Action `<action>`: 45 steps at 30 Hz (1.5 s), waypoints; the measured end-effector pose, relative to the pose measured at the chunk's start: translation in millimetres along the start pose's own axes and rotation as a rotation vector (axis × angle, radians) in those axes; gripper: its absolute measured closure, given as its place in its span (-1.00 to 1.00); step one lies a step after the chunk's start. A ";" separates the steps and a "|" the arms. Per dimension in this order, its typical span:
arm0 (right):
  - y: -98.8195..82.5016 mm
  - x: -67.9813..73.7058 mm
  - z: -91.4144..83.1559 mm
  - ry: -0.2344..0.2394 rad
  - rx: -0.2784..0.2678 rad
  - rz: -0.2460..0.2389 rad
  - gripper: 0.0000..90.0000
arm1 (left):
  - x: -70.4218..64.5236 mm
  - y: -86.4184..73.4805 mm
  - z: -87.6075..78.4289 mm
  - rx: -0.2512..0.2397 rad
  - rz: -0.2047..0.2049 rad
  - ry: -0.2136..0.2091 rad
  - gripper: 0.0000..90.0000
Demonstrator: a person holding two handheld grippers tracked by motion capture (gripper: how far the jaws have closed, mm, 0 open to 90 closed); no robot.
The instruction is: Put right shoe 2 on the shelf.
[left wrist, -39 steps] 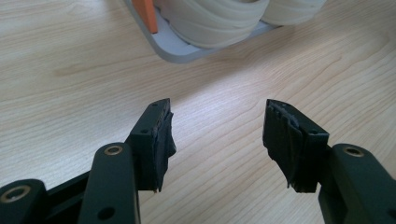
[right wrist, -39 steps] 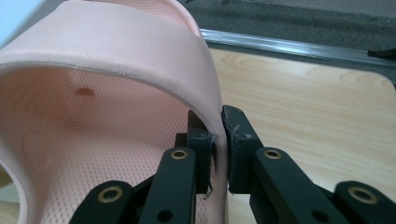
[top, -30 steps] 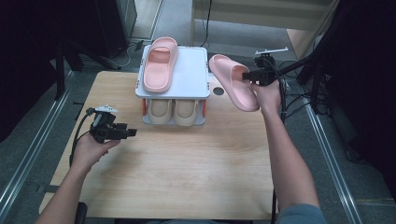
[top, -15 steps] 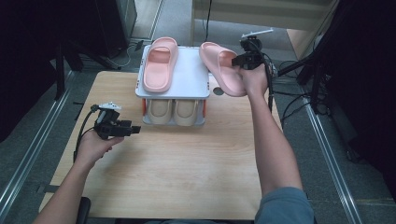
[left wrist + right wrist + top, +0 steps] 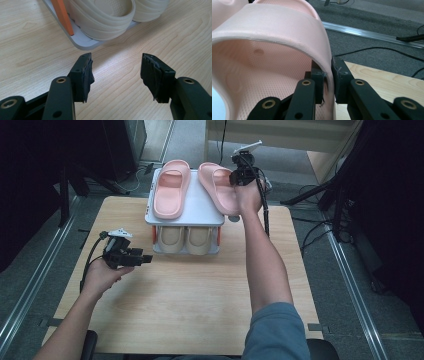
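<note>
Right gripper [image 5: 239,176], at upper centre of the high view, pinches the strap edge of a pink slipper [image 5: 219,186] on the grey rack [image 5: 199,209]; its jaws have just eased slightly. Left gripper [image 5: 116,72] gapes empty (no readable writing anywhere) over the wooden table [image 5: 200,295].

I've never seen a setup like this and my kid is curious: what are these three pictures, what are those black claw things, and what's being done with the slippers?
A person sits at a wooden table holding a hand-operated two-jaw gripper in each hand. One camera looks down from above; the other two ride on the grippers, looking along their black jaws. On the table stands a small two-level shoe rack: a cream pair below, one pink slipper on top. The right gripper pinches the strap edge of the second pink slipper, holding it at the top shelf beside the first. The left gripper hangs open over the table near the rack, holding nothing.
</note>
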State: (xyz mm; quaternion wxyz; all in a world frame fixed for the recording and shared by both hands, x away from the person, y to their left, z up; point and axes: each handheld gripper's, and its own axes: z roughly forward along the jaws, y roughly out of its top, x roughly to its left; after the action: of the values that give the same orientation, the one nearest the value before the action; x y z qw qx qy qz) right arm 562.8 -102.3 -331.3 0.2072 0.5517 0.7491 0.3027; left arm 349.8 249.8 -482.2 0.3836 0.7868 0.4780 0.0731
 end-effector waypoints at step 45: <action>-39.2 43.8 -21.9 0.266 -0.109 -0.041 0.18 | -3.6 -0.1 1.8 0.012 0.030 0.004 -0.04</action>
State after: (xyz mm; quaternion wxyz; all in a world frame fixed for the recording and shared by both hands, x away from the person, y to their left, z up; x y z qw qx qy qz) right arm 507.8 -73.8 -341.0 0.1419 0.4791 0.7635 0.4092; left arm 348.7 245.9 -482.7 0.3768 0.7958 0.4676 0.0777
